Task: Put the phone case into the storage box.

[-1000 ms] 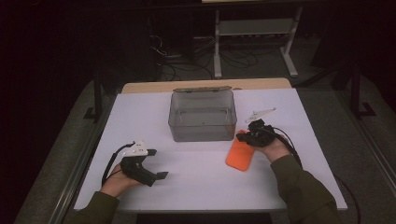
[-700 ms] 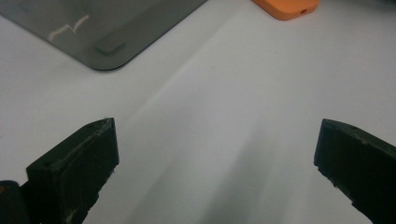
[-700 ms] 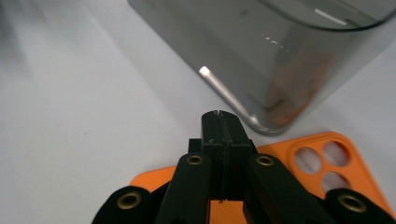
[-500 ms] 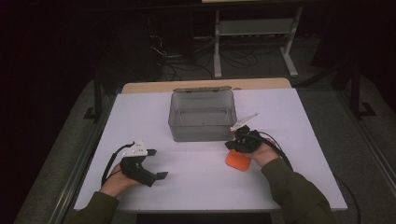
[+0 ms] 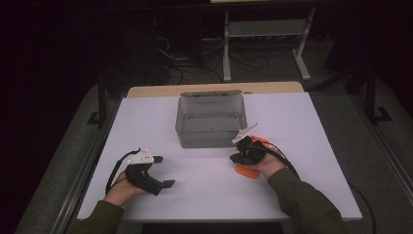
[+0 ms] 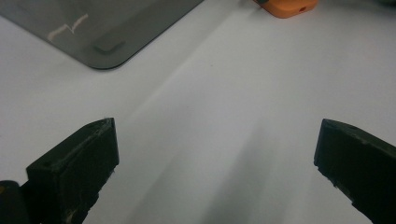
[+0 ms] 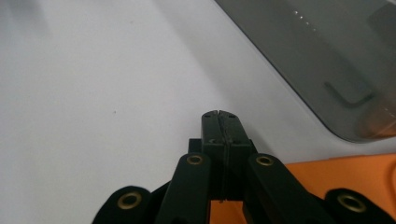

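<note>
Right gripper (image 5: 242,157) has slid the orange block (image 5: 247,170) leftward, jaws clenched on nothing, block touching beneath it just right of the grey bin's (image 5: 210,119) front corner; left gripper (image 5: 163,185) idles spread, well apart.

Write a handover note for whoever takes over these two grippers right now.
Left gripper: jaws wide open, nothing between them, resting low near the front left of the white table.
Right gripper: jaws shut together, empty, lying over the orange block.
Orange block: flat on the table, just in front of the grey bin's right front corner.
Grey bin: mid-table, looks empty.
Done: nothing in the bin yet.
Left: probably grip the block and place it in the bin.
</note>
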Available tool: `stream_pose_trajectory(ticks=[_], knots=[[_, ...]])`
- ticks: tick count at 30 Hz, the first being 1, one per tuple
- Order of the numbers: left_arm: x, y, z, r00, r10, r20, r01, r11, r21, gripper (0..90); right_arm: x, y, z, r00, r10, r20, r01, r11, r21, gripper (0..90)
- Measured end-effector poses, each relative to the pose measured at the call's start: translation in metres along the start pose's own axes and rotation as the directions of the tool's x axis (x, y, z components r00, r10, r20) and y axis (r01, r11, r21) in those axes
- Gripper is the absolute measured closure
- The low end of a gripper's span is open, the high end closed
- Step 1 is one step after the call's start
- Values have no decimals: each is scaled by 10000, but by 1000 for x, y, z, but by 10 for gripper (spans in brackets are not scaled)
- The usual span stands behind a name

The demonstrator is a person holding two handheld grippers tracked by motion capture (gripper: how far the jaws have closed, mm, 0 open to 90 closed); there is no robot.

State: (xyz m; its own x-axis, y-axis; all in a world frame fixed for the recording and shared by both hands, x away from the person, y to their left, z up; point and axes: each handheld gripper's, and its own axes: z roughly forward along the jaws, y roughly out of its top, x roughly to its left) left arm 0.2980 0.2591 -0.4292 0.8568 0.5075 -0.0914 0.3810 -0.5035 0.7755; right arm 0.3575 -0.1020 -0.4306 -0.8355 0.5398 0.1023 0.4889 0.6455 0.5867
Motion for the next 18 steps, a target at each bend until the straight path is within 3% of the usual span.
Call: stream_pose_trajectory(ticks=[18], knots=[[0, 0, 0, 10000, 56, 1, -56, 10000, 14, 0, 3, -1, 6, 9998, -185, -12, 185, 9988, 450, 888]])
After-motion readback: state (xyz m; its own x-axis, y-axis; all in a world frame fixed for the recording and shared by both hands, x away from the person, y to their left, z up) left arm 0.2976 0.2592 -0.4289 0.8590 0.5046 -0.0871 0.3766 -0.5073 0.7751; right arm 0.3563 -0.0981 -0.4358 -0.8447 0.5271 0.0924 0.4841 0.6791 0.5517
